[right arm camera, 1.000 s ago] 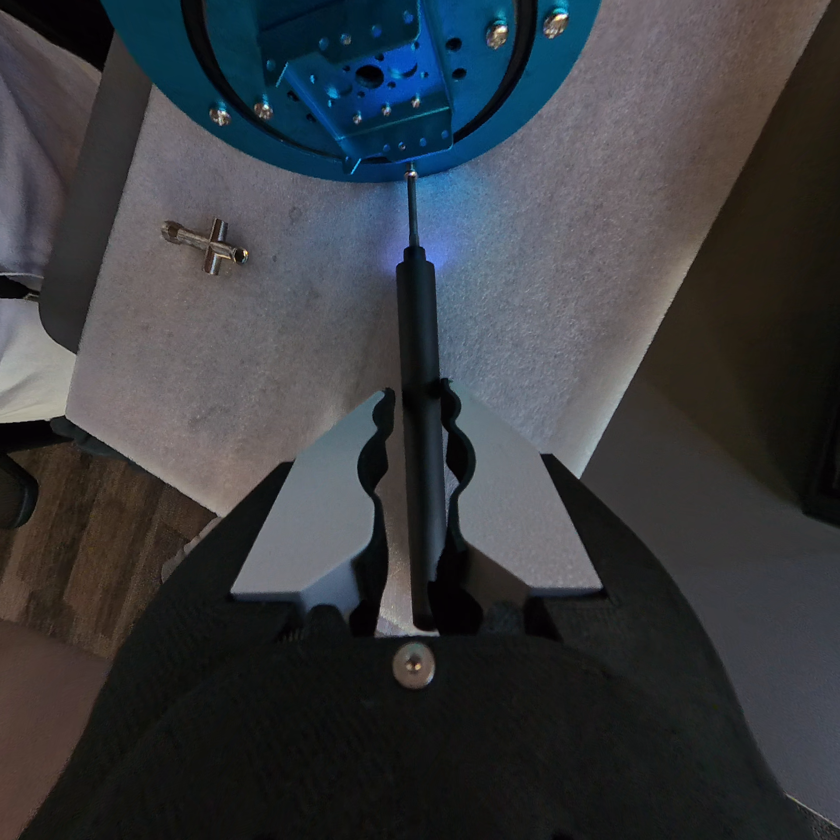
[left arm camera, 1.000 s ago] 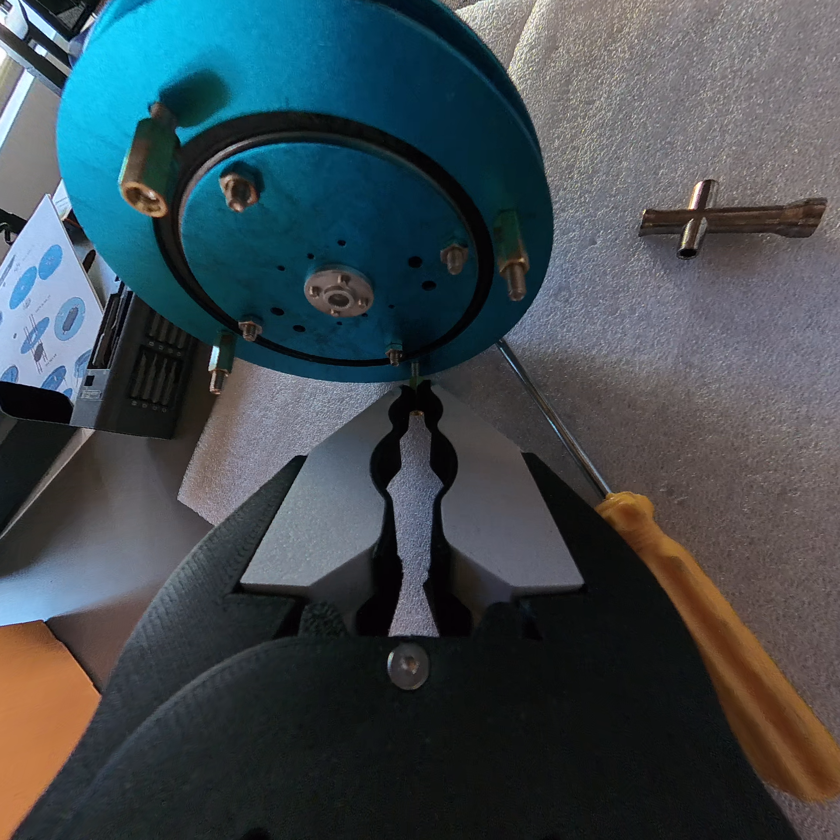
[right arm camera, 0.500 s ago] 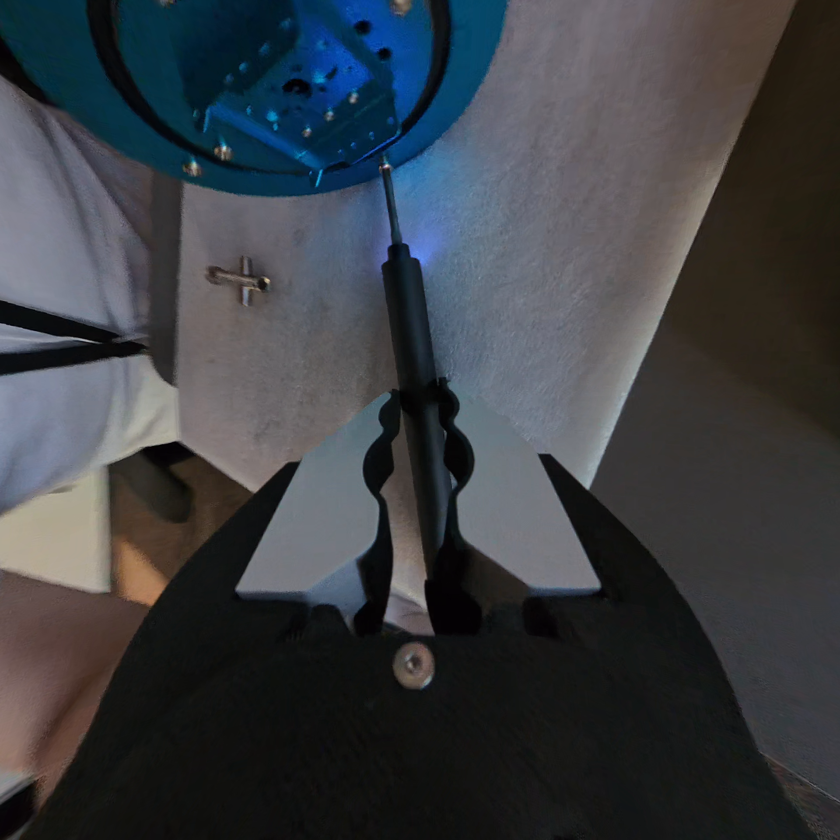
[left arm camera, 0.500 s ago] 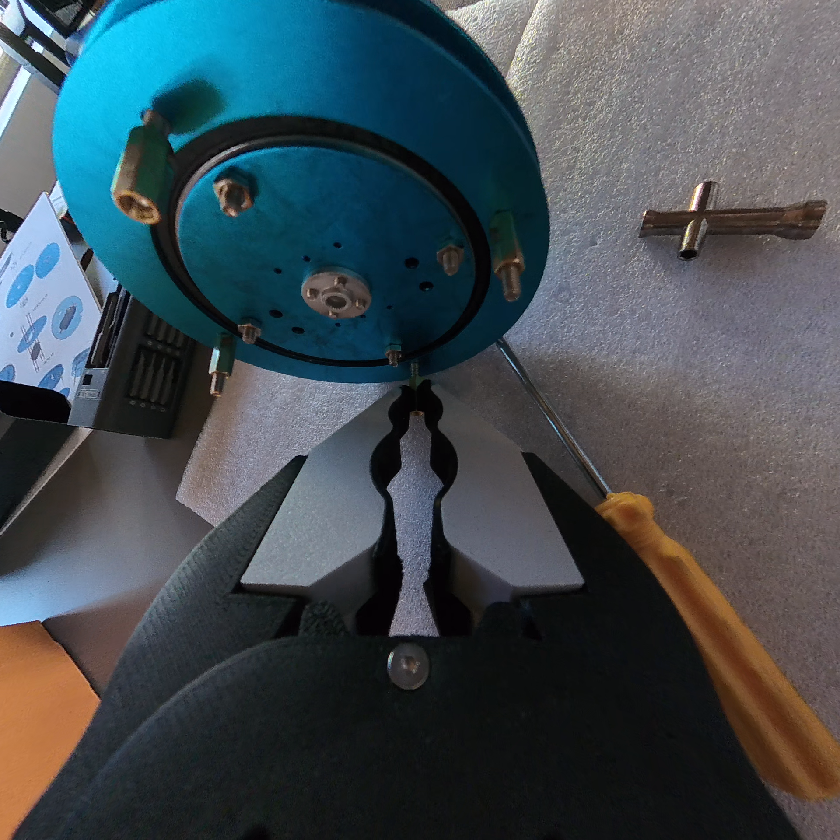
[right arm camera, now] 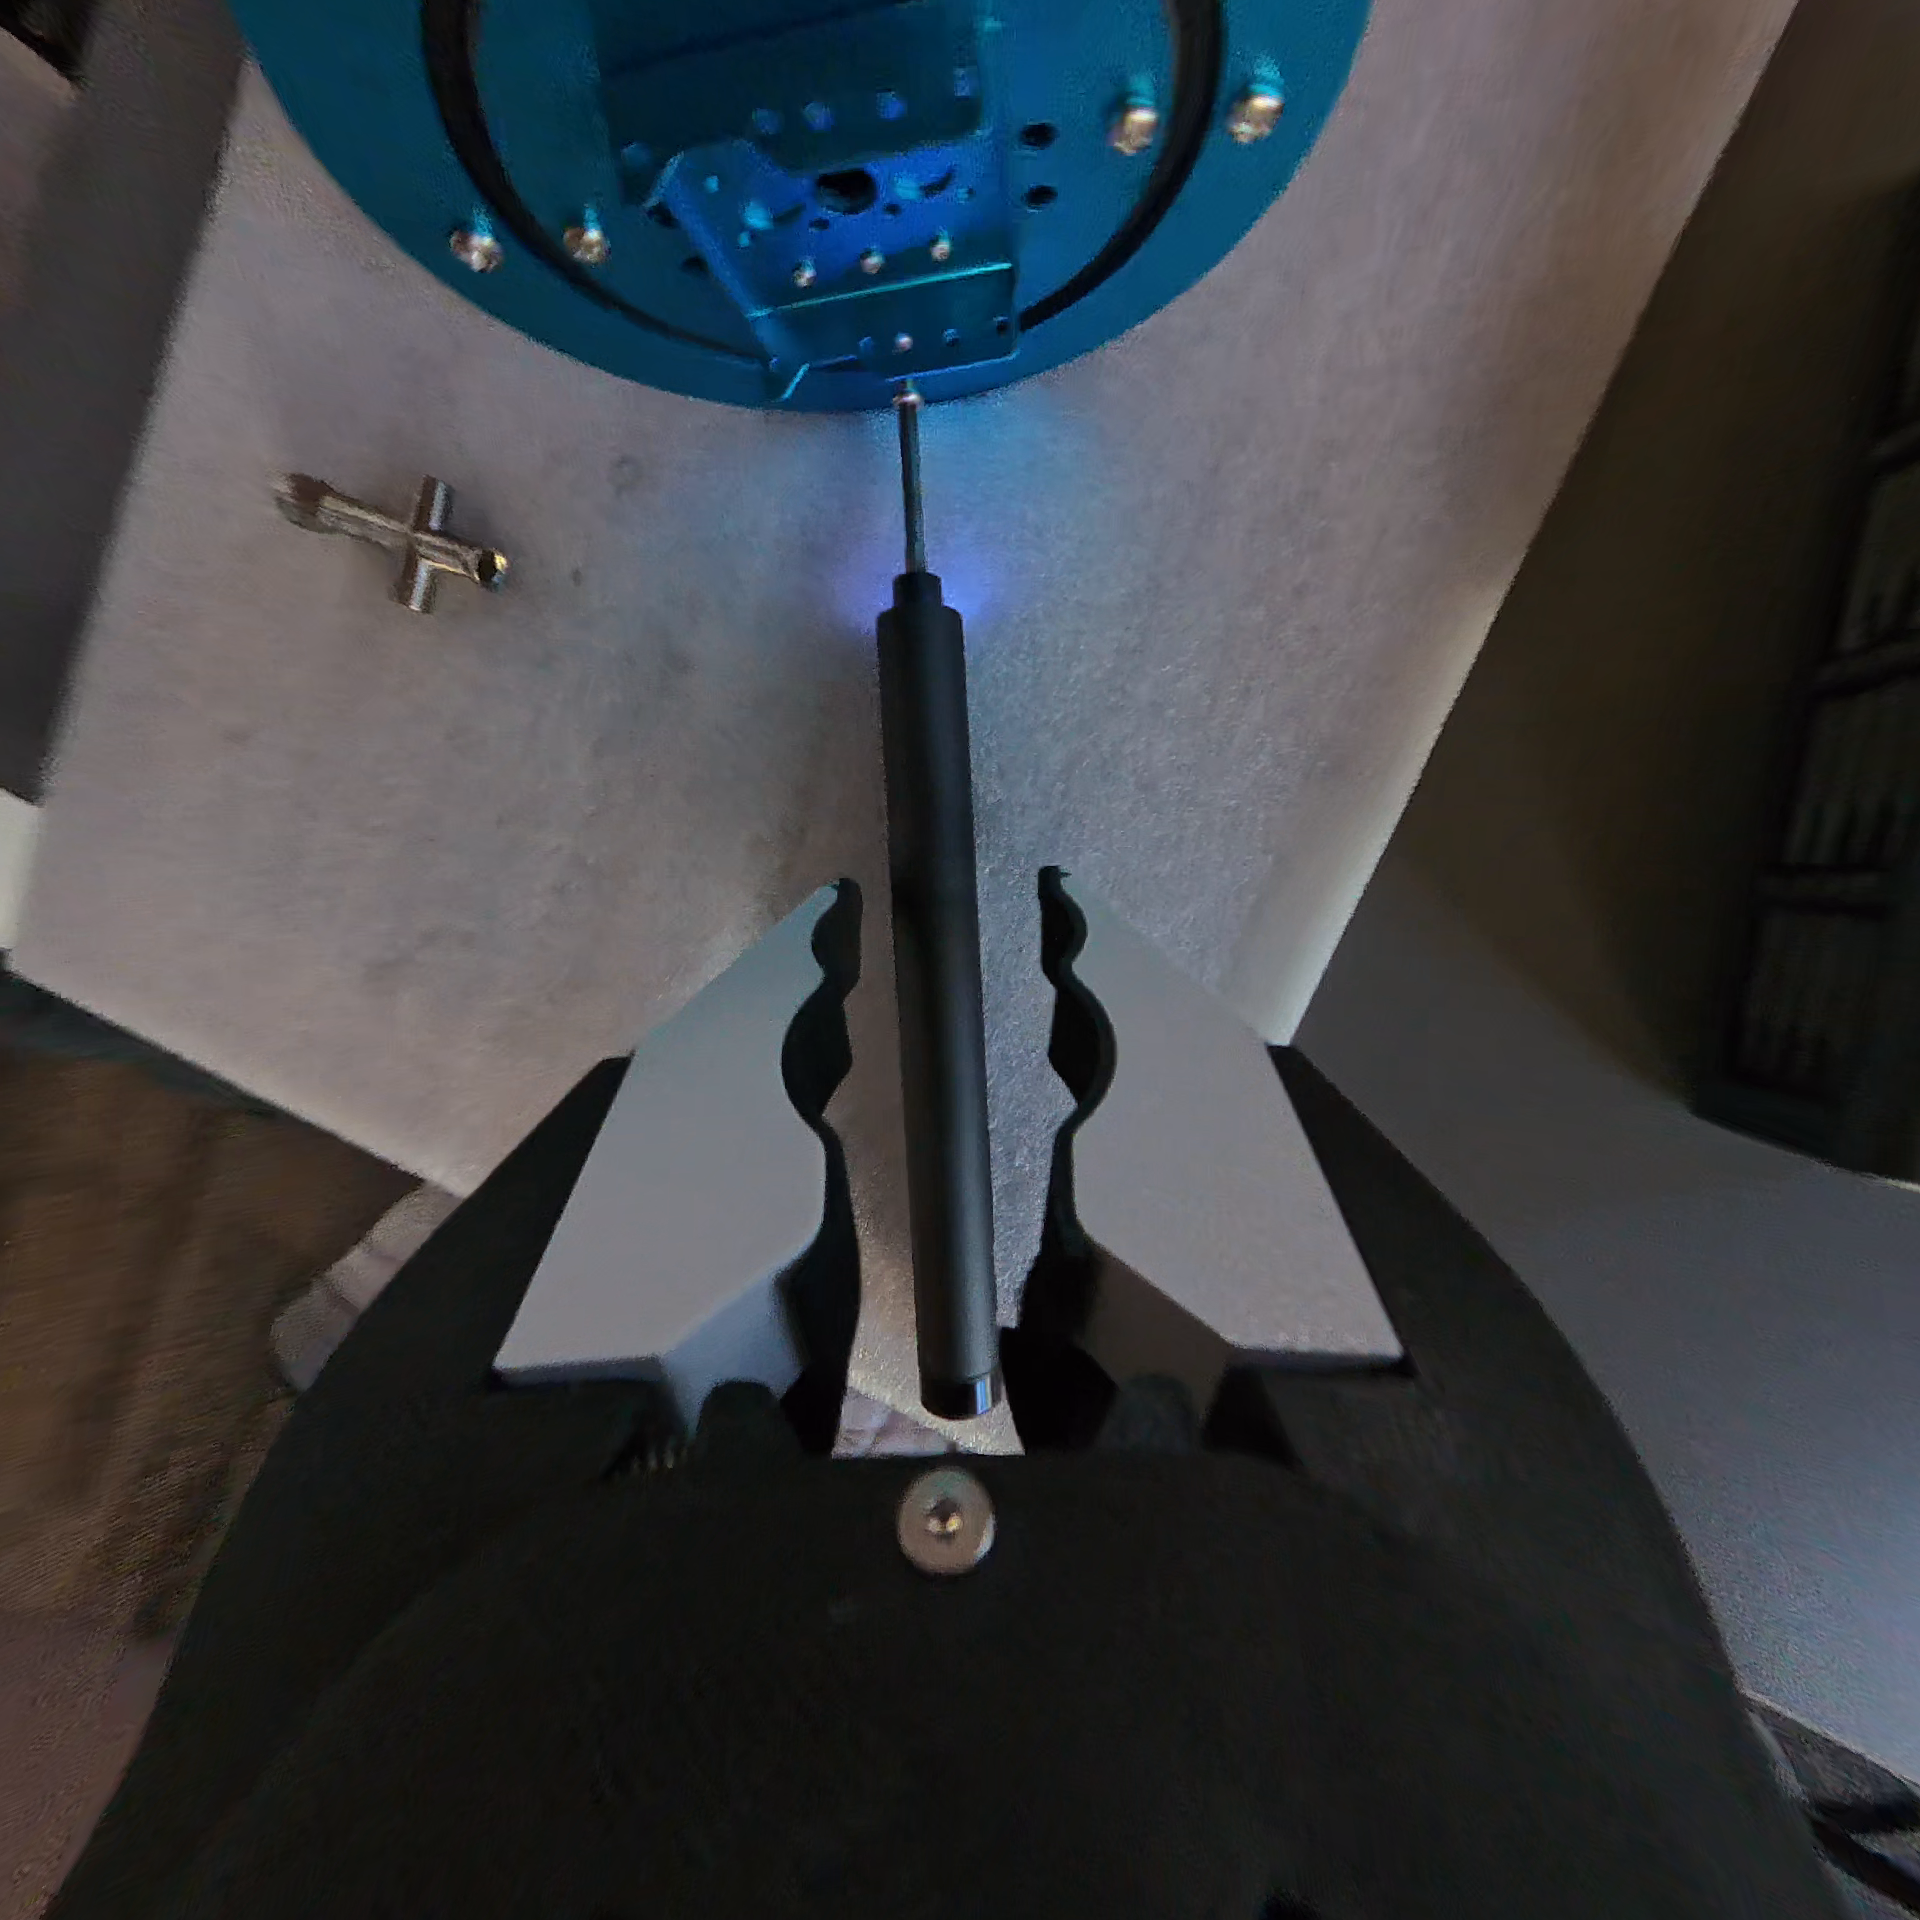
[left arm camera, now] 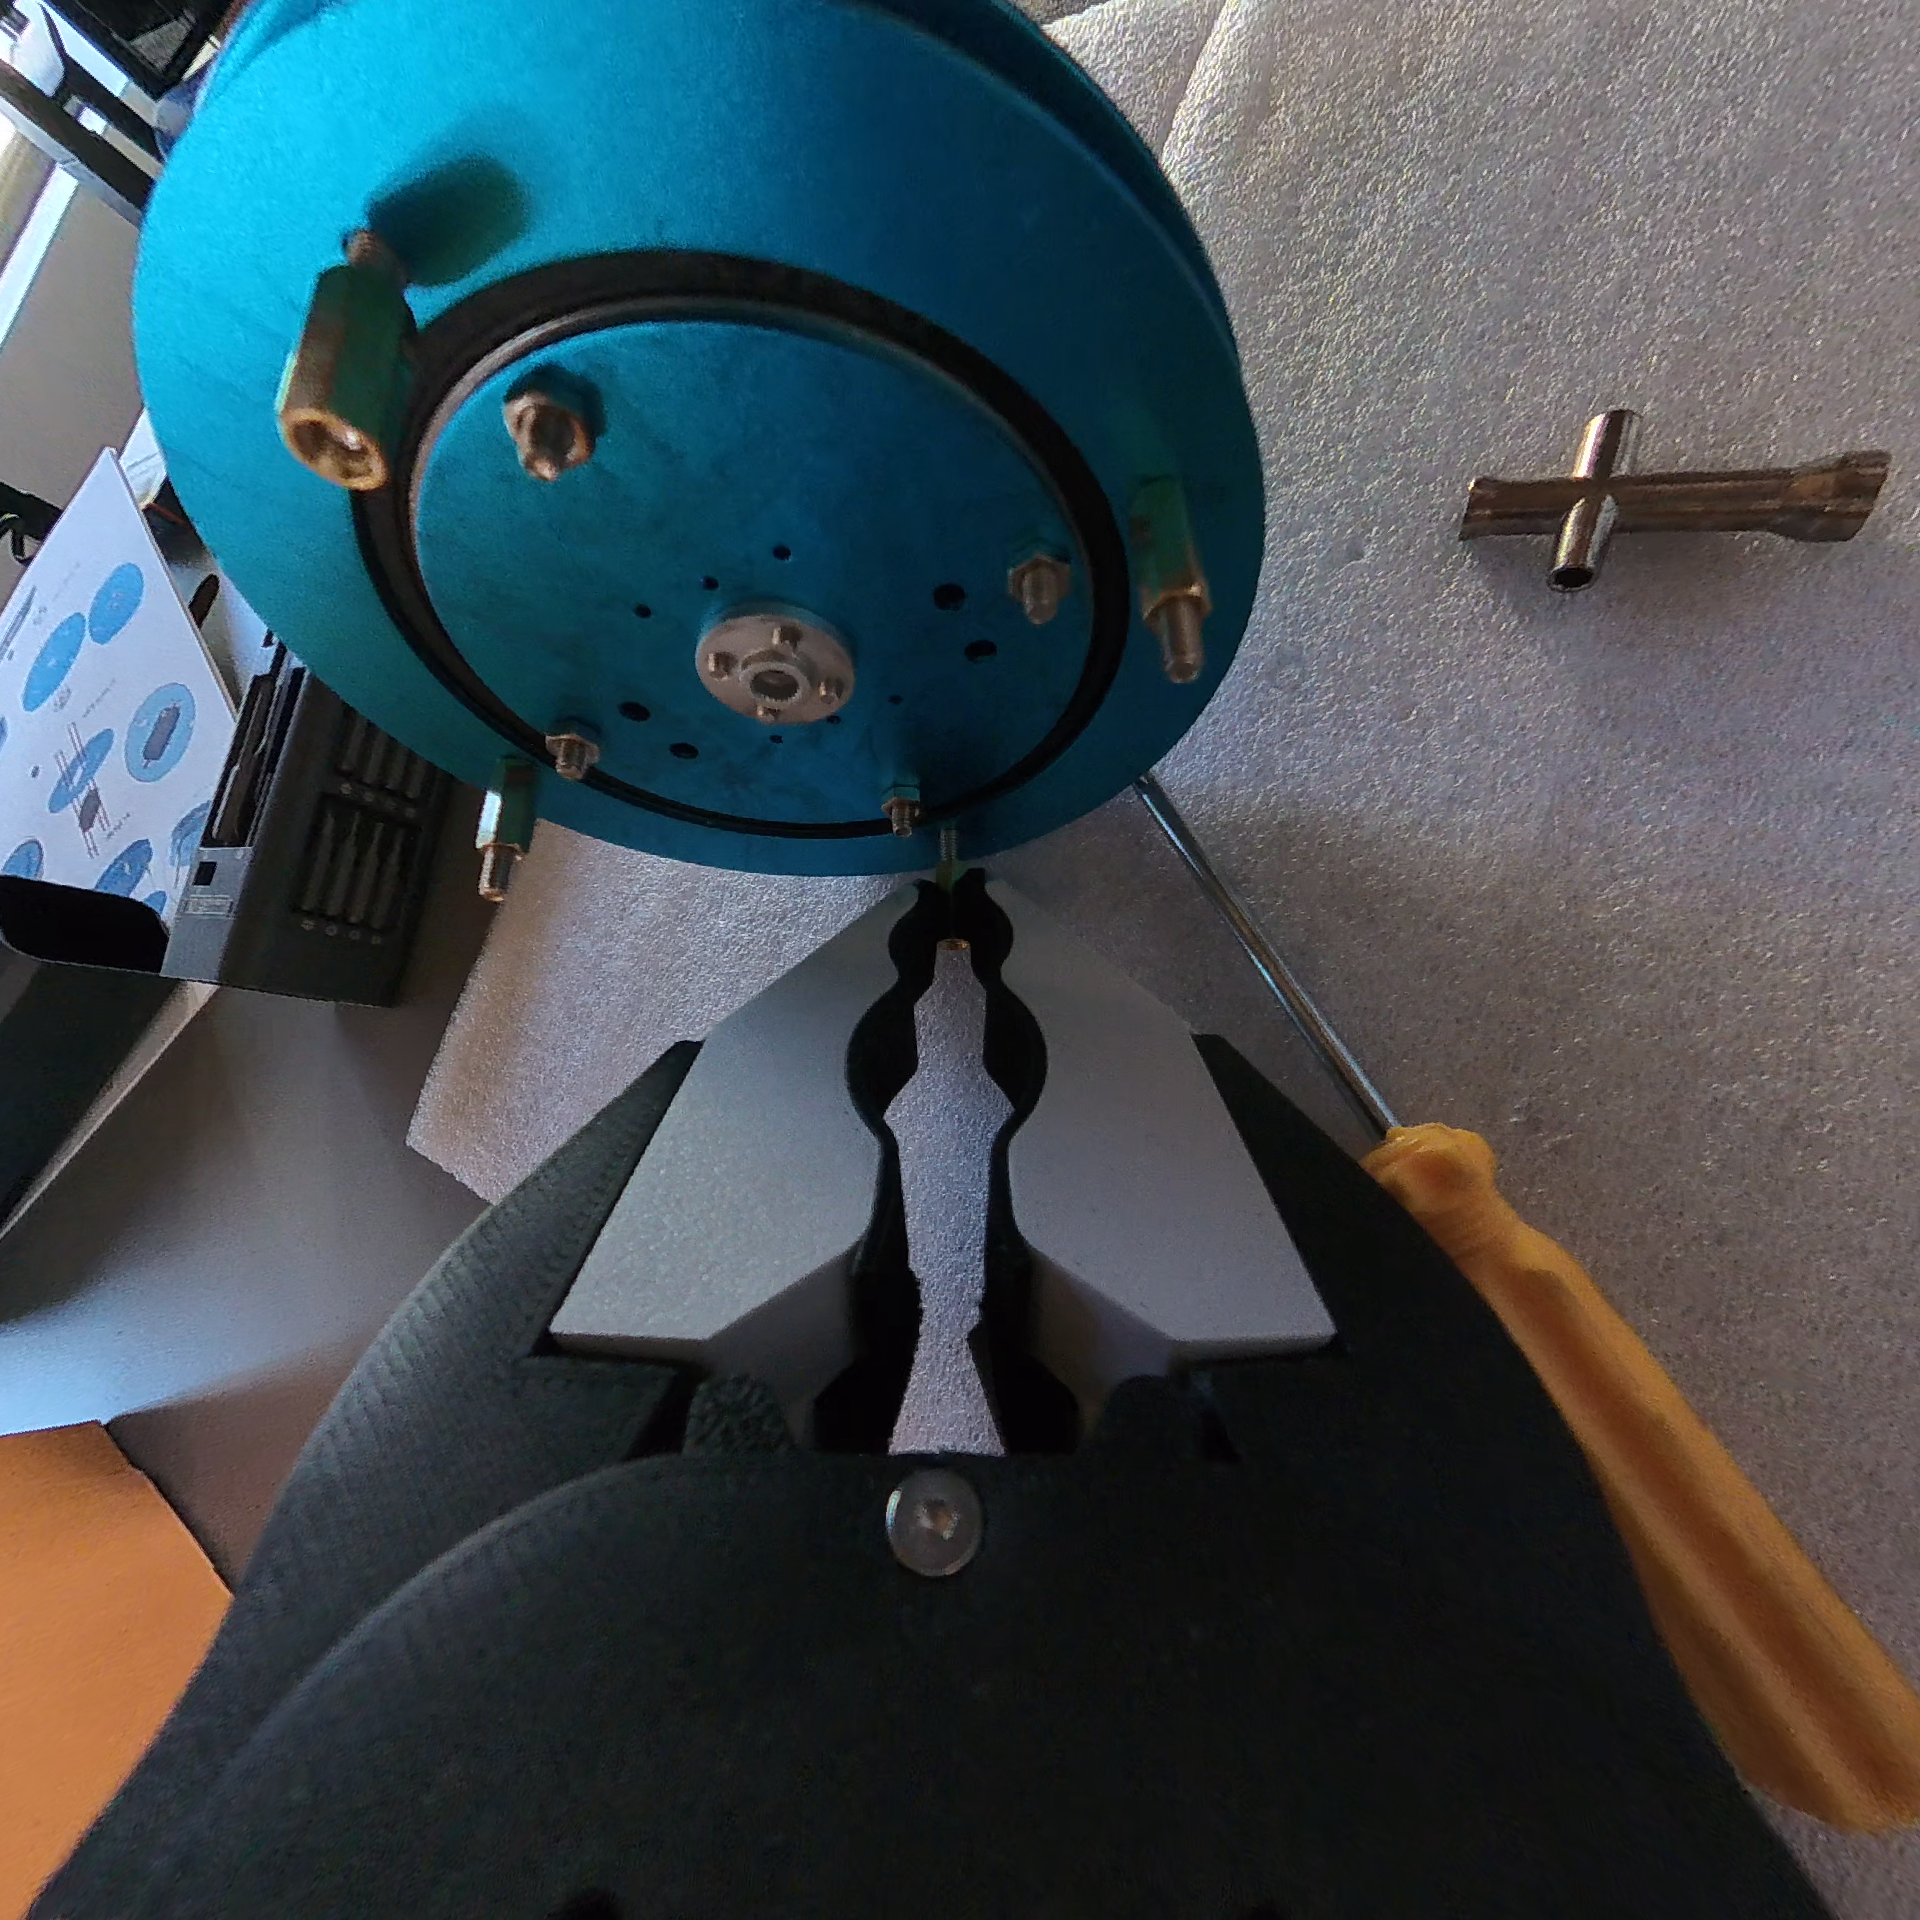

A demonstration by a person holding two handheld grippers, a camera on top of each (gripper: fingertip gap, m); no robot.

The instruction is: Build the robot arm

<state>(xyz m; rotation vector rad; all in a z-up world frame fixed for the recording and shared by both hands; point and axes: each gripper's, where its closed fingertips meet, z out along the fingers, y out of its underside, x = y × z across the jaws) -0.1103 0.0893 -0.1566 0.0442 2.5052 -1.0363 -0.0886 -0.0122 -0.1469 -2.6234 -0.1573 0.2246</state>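
Note:
A blue round disc assembly (left arm camera: pixel 727 312) with brass standoffs stands tilted on edge over a white foam mat (left arm camera: pixel 1558 987). My left gripper (left arm camera: pixel 951 896) is shut on a small brass standoff (left arm camera: pixel 952 940) at the disc's lower rim. In the right wrist view the disc (right arm camera: pixel 343 208) shows its other face, with a blue bracket (right arm camera: pixel 831 208). A slim black screwdriver (right arm camera: pixel 935 935) lies between the jaws of my right gripper (right arm camera: pixel 948 881), which stand apart from it on both sides. Its bit tip meets a screw at the disc's lower edge.
A metal cross wrench (left arm camera: pixel 1662 509) lies on the mat and also shows in the right wrist view (right arm camera: pixel 400 540). A yellow-handled screwdriver (left arm camera: pixel 1621 1403) lies beside my left gripper. A black bit case (left arm camera: pixel 332 862) and a printed leaflet (left arm camera: pixel 94 707) sit left of the mat. My hands' fingertips stand some 12 cm from each other. The metal cross wrench (left arm camera: pixel 1662 509) sits 11 cm or so from the ends of my left fingers. The right camera catches it too, in the right wrist view (right arm camera: pixel 398 508).
My right gripper has opened its jaws off the black screwdriver after swinging left and back. The left gripper still holds the standoff, and the disc has barely shifted.

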